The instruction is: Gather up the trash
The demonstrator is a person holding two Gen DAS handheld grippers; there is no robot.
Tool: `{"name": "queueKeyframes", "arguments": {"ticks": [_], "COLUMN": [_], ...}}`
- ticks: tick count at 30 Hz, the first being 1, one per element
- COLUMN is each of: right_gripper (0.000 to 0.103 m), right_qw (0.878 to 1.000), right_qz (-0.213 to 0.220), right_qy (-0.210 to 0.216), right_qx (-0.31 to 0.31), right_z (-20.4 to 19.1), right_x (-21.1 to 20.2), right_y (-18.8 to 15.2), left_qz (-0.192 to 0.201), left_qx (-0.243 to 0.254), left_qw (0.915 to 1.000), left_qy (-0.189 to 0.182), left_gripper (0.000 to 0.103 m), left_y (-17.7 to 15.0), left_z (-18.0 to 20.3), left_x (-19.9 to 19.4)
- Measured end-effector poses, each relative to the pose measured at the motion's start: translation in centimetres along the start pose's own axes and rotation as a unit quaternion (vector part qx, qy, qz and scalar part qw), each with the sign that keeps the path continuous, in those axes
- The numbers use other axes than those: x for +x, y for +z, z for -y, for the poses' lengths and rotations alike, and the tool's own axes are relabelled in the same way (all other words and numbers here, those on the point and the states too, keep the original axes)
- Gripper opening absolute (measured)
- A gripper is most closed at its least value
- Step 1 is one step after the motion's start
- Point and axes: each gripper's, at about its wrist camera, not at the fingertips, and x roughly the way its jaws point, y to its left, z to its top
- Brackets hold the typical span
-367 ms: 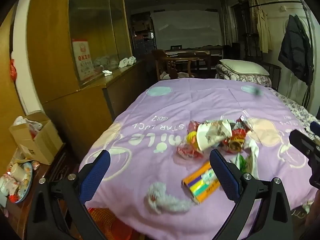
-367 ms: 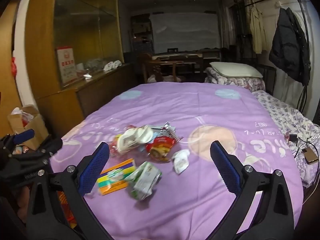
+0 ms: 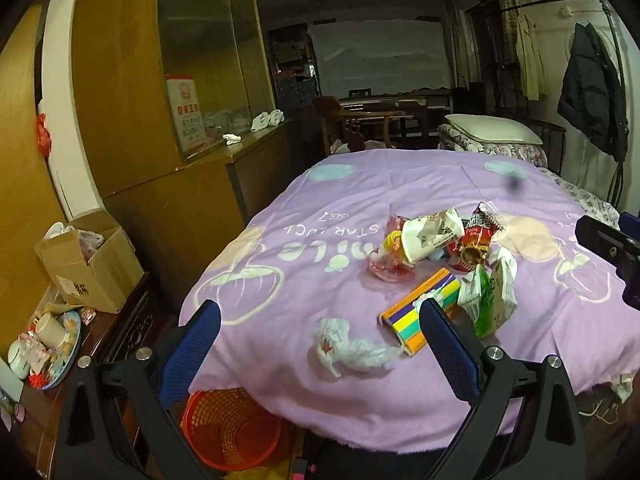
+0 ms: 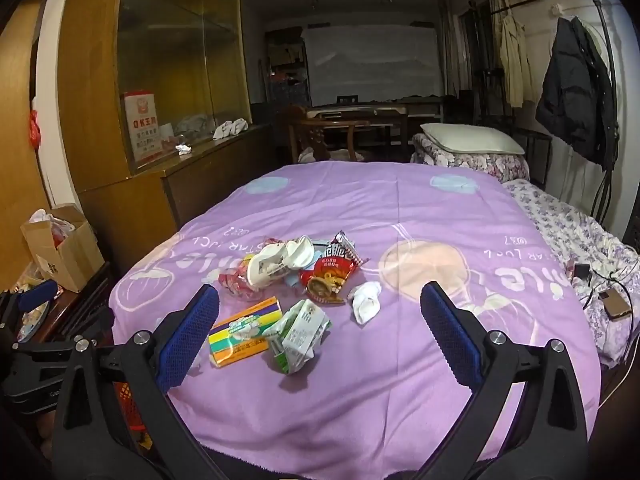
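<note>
Both grippers: left gripper (image 3: 320, 344) and right gripper (image 4: 320, 336) jaws wide apart, nothing held
Trash pile (image 4: 296, 276): mid purple bedspread (image 4: 400, 208)
Crumpled tissue (image 3: 352, 350): near bed edge, between left fingers
Orange basket (image 3: 230, 428): on floor below the edge

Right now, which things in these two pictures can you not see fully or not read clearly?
- Orange basket: left wrist view, its far side hidden under the purple blanket; right wrist view, only a sliver shows behind the gripper frame.
- Crumpled plastic wrap: right wrist view, mostly behind the gripper finger.
- Cardboard box: contents too dim to tell.
- Red sign: small print too small to read.
</note>
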Motion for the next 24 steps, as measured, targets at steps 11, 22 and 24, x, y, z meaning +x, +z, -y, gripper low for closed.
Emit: {"name": "queueKeyframes", "arguments": {"ticks": [11, 22, 24], "right_gripper": [0.096, 0.096, 0.096], "right_qw": [1.000, 1.000, 1.000], "right_qz": [-0.003, -0.002, -0.002], "right_qy": [-0.001, 0.005, 0.005], "right_qx": [-0.012, -0.017, -0.017], "right_z": [-1.2, -1.6, -1.6], "right_x": [0.0, -0.1, -0.1], "right_y": [-0.4, -0.6, -0.6], "left_qz": [0.008, 0.006, 0.006], "left_qx": [-0.006, -0.007, -0.007], "left_qw": [1.0000, 1.0000, 0.9999], "left_qy": [0.003, 0.004, 0.005], "left_gripper": [0.097, 0.097, 0.097], "left_y": [0.0, 0.1, 0.1], "left_z": [-1.1, -1.3, -1.4], "left_x": [-0.9, -0.8, -0.8]}}
